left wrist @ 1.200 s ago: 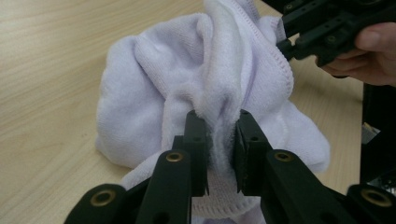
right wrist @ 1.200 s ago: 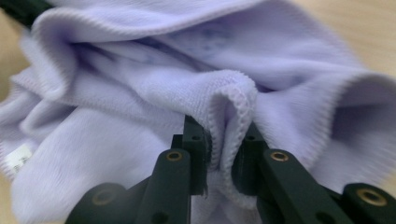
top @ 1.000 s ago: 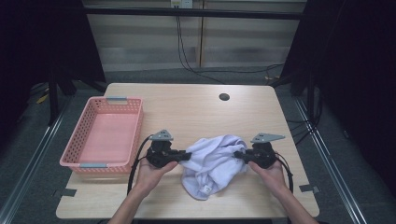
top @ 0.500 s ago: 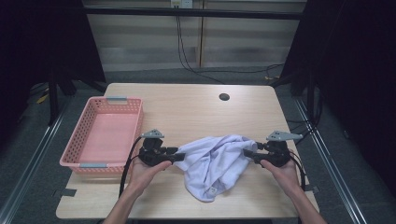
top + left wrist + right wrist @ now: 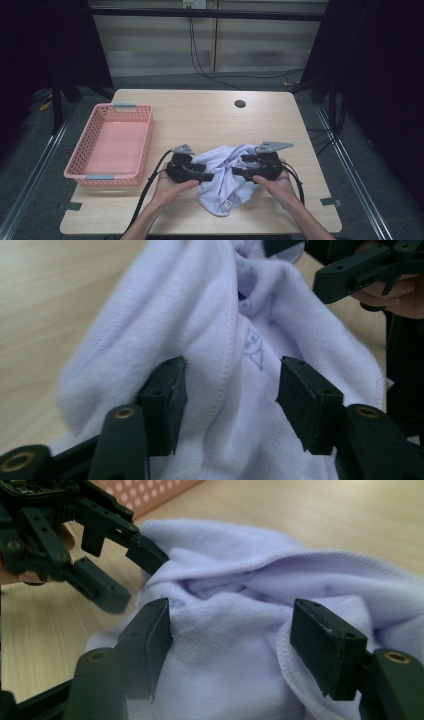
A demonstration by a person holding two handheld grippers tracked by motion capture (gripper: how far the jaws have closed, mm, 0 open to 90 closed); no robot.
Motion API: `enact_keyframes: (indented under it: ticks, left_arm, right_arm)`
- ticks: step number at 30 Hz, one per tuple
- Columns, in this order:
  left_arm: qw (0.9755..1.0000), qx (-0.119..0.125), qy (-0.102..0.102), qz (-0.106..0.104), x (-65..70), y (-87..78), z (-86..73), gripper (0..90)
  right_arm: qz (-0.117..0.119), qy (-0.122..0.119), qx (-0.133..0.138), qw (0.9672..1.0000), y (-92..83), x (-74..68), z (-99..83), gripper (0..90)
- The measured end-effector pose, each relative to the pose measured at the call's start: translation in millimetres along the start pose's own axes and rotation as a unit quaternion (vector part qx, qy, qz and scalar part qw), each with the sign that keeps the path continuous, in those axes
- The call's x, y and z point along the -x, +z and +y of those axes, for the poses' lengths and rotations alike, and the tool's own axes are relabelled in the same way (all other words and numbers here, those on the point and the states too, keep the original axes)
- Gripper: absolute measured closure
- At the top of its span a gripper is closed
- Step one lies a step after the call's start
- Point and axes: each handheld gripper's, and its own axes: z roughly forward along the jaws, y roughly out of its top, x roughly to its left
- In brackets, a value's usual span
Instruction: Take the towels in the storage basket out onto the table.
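Centrally, the table (image 5: 200, 117) carries a pink basket (image 5: 145, 140) along its left edge and a crumpled white cloth (image 5: 222, 182) near the middle of its front edge. The cloth lies bunched between the two tools, with one lobe sagging toward the front edge. The left tool (image 5: 207, 176) meets the cloth's left side, the right tool (image 5: 239, 174) its right side. In both gripper views the jaws have just been opening and stand spread, with cloth between them but the pads not pressing on it; the cloth is therefore loose on the table.

Likely risks, by judgement: with both tools released, the folds may slump and hide the hemmed edge (image 5: 231, 347), so a fresh grasp could catch several layers, or the wrong fold, and the cloth would twist instead of spreading. Jaws shutting on thick bunched fabric may also grip poorly and slip during a pull. The two tools stand close, so their tips might collide. A careless drag could pull the sagging lobe over the front edge.
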Motion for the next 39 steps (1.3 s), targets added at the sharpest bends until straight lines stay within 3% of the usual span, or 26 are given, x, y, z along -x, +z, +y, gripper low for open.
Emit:
enact_keyframes:
  ticks: [3, 5, 6, 8, 11, 14, 16, 18, 21, 23, 25, 30, 35, 37, 39]
  left_arm:
    - [0.9997, -0.020, 0.014, 0.001, 4.3, 15.1, -5.4, 40.9]
    - [0.9978, -0.028, 0.056, 0.022, 11.2, 25.5, -7.4, 49.5]
    - [0.9976, -0.028, 0.057, 0.028, 13.2, 26.9, -7.6, 53.9]
    - [0.9979, -0.032, 0.049, 0.028, 10.0, 24.1, -8.1, 74.8]
    - [0.9990, -0.028, 0.033, 0.014, 4.1, 18.6, -10.3, 82.4]
    - [0.9995, -0.013, 0.027, 0.011, 3.5, 9.0, -8.9, 82.8]
    - [0.9997, 0.000, 0.023, 0.010, 3.8, -1.1, -8.7, 83.0]
    - [0.9997, 0.011, 0.018, 0.007, 3.2, -11.2, -9.3, 83.0]
    - [0.9994, 0.027, 0.021, 0.005, 0.9, -24.1, -10.0, 83.2]
    - [0.9989, 0.047, -0.002, -0.001, -4.5, -31.2, -10.1, 83.3]
    - [0.9983, 0.057, -0.005, -0.004, -5.8, -37.7, -9.3, 83.3]
    - [0.9946, 0.102, -0.008, -0.012, -0.3, -65.8, -5.8, 83.3]
    - [0.9894, 0.144, -0.004, -0.018, 8.5, -102.9, -2.8, 83.4]
    - [0.9852, 0.168, -0.010, -0.033, 11.7, -116.0, -2.2, 83.4]
    - [0.9843, 0.174, -0.002, -0.031, 13.9, -126.0, -2.3, 83.3]
  right_arm:
    - [-0.007, -0.014, -0.031, 0.9994, 13.8, -4.6, -8.3, 33.5]
    - [-0.008, -0.019, -0.049, 0.9986, 19.1, -5.5, -15.7, 38.3]
    - [0.000, -0.015, -0.053, 0.9985, 20.6, -4.9, -18.6, 39.8]
    - [-0.001, -0.019, -0.065, 0.9977, 20.6, -3.6, -20.5, 49.2]
    - [0.000, -0.016, -0.063, 0.9978, 16.4, -0.5, -20.0, 67.5]
    - [-0.007, -0.017, -0.042, 0.9989, 5.2, 4.1, -17.0, 77.7]
    - [-0.026, -0.011, -0.021, 0.9994, -9.4, 11.2, -12.7, 83.1]
    - [-0.047, 0.006, 0.002, 0.9989, -26.8, 22.7, -10.0, 84.6]
    - [-0.057, 0.031, 0.024, 0.9976, -47.0, 40.9, -10.8, 85.5]
    - [-0.068, 0.043, 0.038, 0.9960, -55.7, 46.7, -10.6, 85.8]
    - [-0.076, 0.048, 0.052, 0.9946, -63.5, 51.3, -6.0, 85.9]
    - [-0.094, 0.060, 0.106, 0.9880, -90.1, 66.1, 12.5, 86.1]
    - [-0.119, 0.065, 0.134, 0.9816, -113.0, 80.2, 34.6, 86.3]
    - [-0.134, 0.060, 0.143, 0.9787, -121.9, 85.3, 46.2, 86.3]
    - [-0.143, 0.059, 0.152, 0.9762, -128.4, 90.1, 57.6, 86.2]
